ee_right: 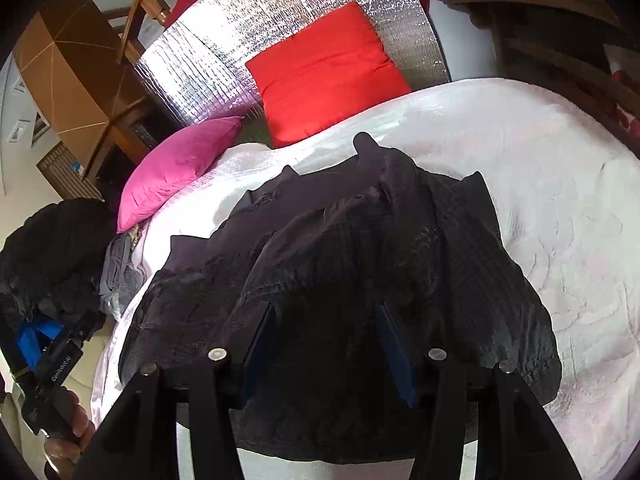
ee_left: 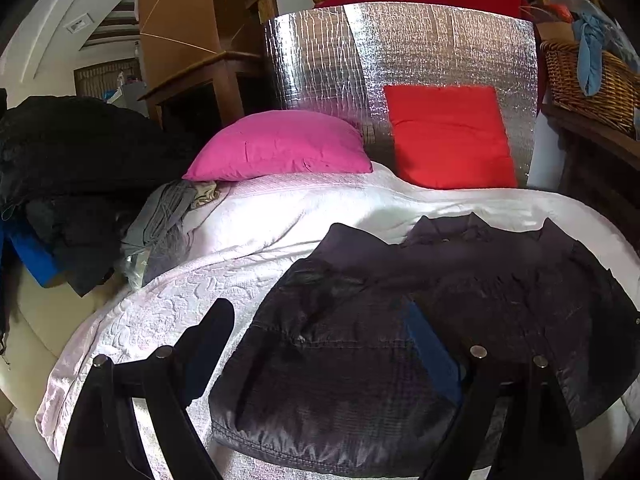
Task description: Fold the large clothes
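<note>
A dark grey-black jacket (ee_left: 420, 320) lies spread on the white bedspread (ee_left: 280, 216), its collar toward the pillows. My left gripper (ee_left: 324, 340) is open over the jacket's left part; its left finger (ee_left: 212, 332) hangs over the bedspread beside the jacket and its right, blue-padded finger (ee_left: 432, 344) over the fabric. In the right wrist view the jacket (ee_right: 360, 240) fills the middle. My right gripper (ee_right: 326, 340) is open, with bunched jacket fabric lying between its blue pads (ee_right: 394, 344). The left gripper's handle and the hand on it (ee_right: 52, 380) show at the lower left.
A pink pillow (ee_left: 280, 148) and a red pillow (ee_left: 448, 136) lean at the head of the bed against a silver foil panel (ee_left: 400, 52). A heap of dark and grey clothes (ee_left: 80, 184) sits at the left. A wicker basket (ee_left: 588, 80) stands at the right.
</note>
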Motion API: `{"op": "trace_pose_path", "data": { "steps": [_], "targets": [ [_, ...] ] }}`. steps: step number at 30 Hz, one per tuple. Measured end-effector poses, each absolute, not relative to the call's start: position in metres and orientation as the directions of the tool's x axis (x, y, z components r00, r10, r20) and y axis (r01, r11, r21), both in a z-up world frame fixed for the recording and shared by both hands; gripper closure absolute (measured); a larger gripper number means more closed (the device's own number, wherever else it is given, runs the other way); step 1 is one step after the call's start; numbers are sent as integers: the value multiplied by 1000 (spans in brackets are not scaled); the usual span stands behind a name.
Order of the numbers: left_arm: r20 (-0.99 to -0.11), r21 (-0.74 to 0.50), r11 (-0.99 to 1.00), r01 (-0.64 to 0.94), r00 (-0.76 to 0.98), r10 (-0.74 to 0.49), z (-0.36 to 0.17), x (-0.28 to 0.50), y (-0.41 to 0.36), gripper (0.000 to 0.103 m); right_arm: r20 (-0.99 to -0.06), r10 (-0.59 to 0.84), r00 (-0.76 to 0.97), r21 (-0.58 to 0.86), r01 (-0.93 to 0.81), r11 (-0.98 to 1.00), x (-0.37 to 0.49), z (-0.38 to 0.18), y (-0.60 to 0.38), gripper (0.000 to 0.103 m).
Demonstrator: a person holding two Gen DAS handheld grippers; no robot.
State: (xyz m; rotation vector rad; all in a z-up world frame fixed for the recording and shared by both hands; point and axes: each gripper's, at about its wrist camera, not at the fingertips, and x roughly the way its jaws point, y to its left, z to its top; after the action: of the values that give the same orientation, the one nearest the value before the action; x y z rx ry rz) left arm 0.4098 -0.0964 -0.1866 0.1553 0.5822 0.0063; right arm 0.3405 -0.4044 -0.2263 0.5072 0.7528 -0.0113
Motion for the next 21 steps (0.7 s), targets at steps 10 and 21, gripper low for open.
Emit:
{"op": "trace_pose_path", "data": {
  "steps": [10,21],
  "targets": [
    [-641,139,987,79,767,29,-213,431,-98,15,-630,170,758,465,194,864,336,-223,-419,46],
    [-783,173,985,26,610,122,-286,481,-80,10,-694,149,704,446,258,857,360,-252,-435,45]
  ]
}}
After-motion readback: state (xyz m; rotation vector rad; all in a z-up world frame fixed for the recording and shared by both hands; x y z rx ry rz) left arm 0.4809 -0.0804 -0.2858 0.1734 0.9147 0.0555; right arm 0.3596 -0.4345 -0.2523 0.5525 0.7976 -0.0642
